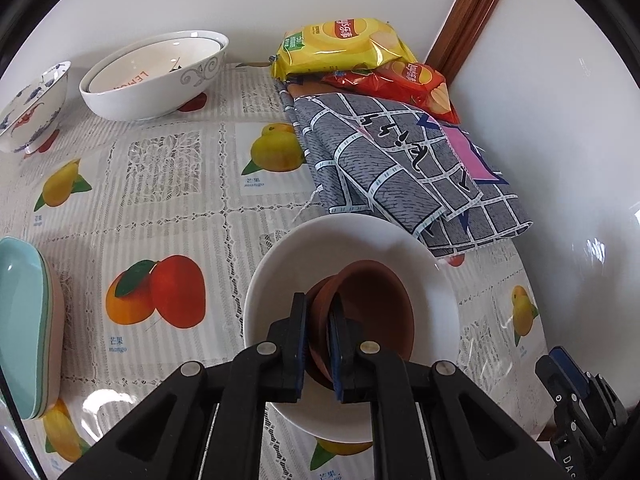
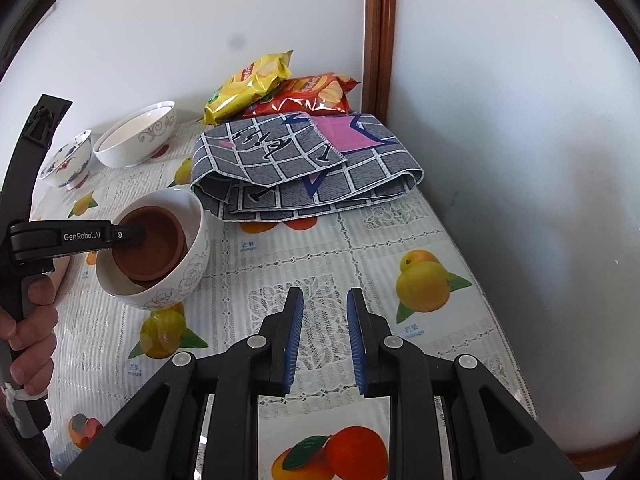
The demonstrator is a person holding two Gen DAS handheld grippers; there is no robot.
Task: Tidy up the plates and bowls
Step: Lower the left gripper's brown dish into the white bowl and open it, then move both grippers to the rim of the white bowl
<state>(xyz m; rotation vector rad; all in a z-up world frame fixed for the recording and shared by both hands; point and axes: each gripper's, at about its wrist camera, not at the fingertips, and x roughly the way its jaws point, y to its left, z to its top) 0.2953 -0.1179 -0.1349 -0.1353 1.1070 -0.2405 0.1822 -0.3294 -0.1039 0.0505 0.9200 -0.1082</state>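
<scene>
A brown clay bowl [image 1: 372, 300] sits tilted inside a white flower-patterned bowl [image 1: 352, 240] on the fruit-print tablecloth, and a second brown rim shows under it. My left gripper [image 1: 318, 304] is shut on the brown bowl's near rim, one finger inside and one outside. The right wrist view shows the same brown bowl [image 2: 156, 248] in the white bowl [image 2: 188, 276], with the left gripper [image 2: 132, 236] reaching in from the left, held by a hand. My right gripper [image 2: 322, 300] hovers above the cloth to the right, jaws apart with nothing between them.
At the back left stand a large white bowl [image 1: 160, 76] with another nested in it and a blue-flowered bowl [image 1: 32, 108]. Teal plates [image 1: 24, 328] are stacked at the left edge. A folded grey cloth [image 1: 400, 168] and two chip bags [image 1: 344, 48] lie by the wall corner.
</scene>
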